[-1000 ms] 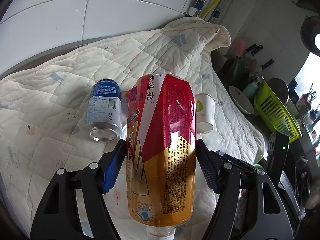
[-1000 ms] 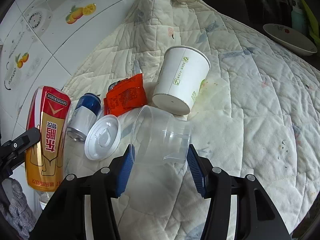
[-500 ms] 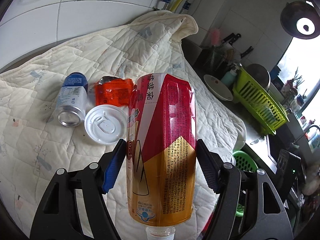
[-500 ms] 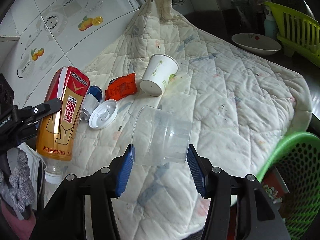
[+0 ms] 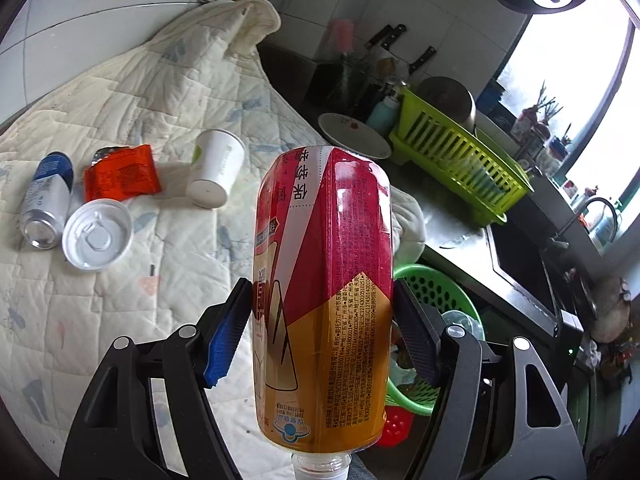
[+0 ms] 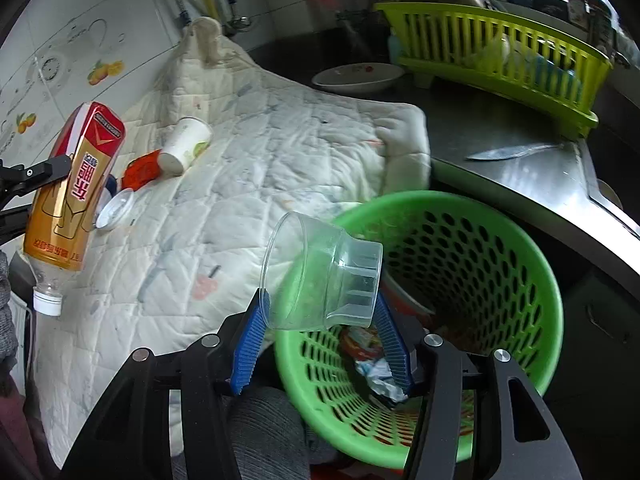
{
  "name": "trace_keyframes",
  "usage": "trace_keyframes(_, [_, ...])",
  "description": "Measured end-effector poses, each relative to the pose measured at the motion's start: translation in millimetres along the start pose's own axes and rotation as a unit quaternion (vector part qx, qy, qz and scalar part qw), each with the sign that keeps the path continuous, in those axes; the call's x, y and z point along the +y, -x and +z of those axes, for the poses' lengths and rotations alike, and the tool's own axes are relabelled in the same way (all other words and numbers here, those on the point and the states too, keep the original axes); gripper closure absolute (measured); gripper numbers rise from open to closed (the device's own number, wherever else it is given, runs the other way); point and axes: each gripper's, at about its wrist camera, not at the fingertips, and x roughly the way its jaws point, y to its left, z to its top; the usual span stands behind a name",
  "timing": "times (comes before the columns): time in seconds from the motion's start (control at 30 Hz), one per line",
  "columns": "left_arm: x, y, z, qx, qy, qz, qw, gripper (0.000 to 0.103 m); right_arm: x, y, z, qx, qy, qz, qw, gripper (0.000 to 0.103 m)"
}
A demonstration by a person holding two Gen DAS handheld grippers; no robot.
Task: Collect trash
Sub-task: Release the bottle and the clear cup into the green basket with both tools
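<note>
Clear cup (image 6: 320, 276): held in the air on its side by the right gripper (image 6: 320, 340), jaws clenched on it, its narrow base over the rim of the green basket (image 6: 516, 248).
Green basket: beside the quilt's edge, below the worktop — crumpled wrappers lie in its bottom; in the left wrist view it (image 5: 436, 292) shows behind the bottle.
Bottle (image 5: 324, 304): red and gold label, cap toward the camera, gripped across its body by the left gripper (image 5: 320, 336); the right wrist view has it (image 6: 72, 188) tilted, cap down, above the quilt's left side.
Quilt (image 5: 120, 312): cream, spread over the worktop.
On the quilt: a paper cup (image 5: 216, 168) on its side, an orange wrapper (image 5: 120, 176) near it, a white lid (image 5: 98, 234) touching the wrapper, and a blue can (image 5: 46, 200) lying just beside the lid.
Beyond the quilt: a white dish (image 5: 354, 136) and a yellow-green rack (image 5: 460, 152) — both on the dark worktop.
</note>
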Motion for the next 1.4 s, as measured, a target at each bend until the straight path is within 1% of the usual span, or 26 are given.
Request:
trace_keyframes(0.17, [-37.2, -19.3, -5.7, 0.018, -0.023, -0.025, 0.9992, 0.034, -40.8, 11.7, -11.4, -0.006, -0.022, -0.046, 0.999, 0.051])
trace_keyframes(0.27, [-57.9, -31.4, -7.4, 0.028, -0.035, -0.037, 0.9983, 0.034, -55.8, 16.4, -14.5, -0.011, -0.032, -0.059, 0.998, 0.051])
trace_keyframes(0.43, [-90.0, -51.2, -13.9, 0.046, -0.058, -0.057, 0.9956, 0.034, -69.3, 24.1, -17.3, -0.020, -0.047, -0.061, 0.997, 0.049])
trace_keyframes(0.5, [-100.3, -59.5, -17.1, 0.056, -0.064, -0.063, 0.9944, 0.034, -70.2, 28.4, -17.6, -0.026, -0.046, -0.064, 0.997, 0.045])
trace_keyframes(0.57, [-110.4, -68.1, -21.5, 0.066, -0.071, -0.069, 0.9929, 0.034, -72.1, 36.0, -19.0, -0.034, -0.045, -0.067, 0.996, 0.043])
trace_keyframes(0.67, [-123.5, -80.9, -27.7, 0.079, -0.079, -0.072, 0.9911, 0.034, -76.0, 45.8, -21.6, -0.043, -0.047, -0.067, 0.996, 0.038])
trace_keyframes(0.77, [-136.7, -93.7, -33.9, 0.093, -0.091, -0.074, 0.9887, 0.034, -81.1, 54.0, -23.7, -0.050, -0.049, -0.066, 0.995, 0.036])
trace_keyframes(0.87, [-150.0, -105.0, -41.0, 0.104, -0.104, -0.074, 0.9863, 0.033, -84.2, 59.9, -26.7, -0.055, -0.051, -0.065, 0.995, 0.031])
trace_keyframes(1.23, [-179.5, -141.4, -59.1, 0.147, -0.144, -0.075, 0.9758, 0.032, -91.5, 70.6, -35.5, -0.062, -0.057, -0.066, 0.994, 0.028])
trace_keyframes(1.27, [-180.4, -143.5, -60.4, 0.150, -0.145, -0.073, 0.9753, 0.031, -92.2, 71.3, -36.3, -0.062, -0.057, -0.067, 0.994, 0.028])
trace_keyframes(1.3, [-180.7, -145.2, -61.2, 0.152, -0.146, -0.075, 0.9747, 0.028, -93.5, 71.4, -36.7, -0.062, -0.059, -0.067, 0.994, 0.028])
trace_keyframes(1.33, [-180.9, -145.9, -61.5, 0.151, -0.146, -0.074, 0.9750, 0.026, -94.3, 71.6, -37.4, -0.062, -0.060, -0.066, 0.994, 0.028])
trace_keyframes(1.4, [-180.4, -145.6, -61.6, 0.149, -0.145, -0.073, 0.9753, 0.026, -95.5, 71.6, -38.1, -0.062, -0.062, -0.067, 0.994, 0.028])
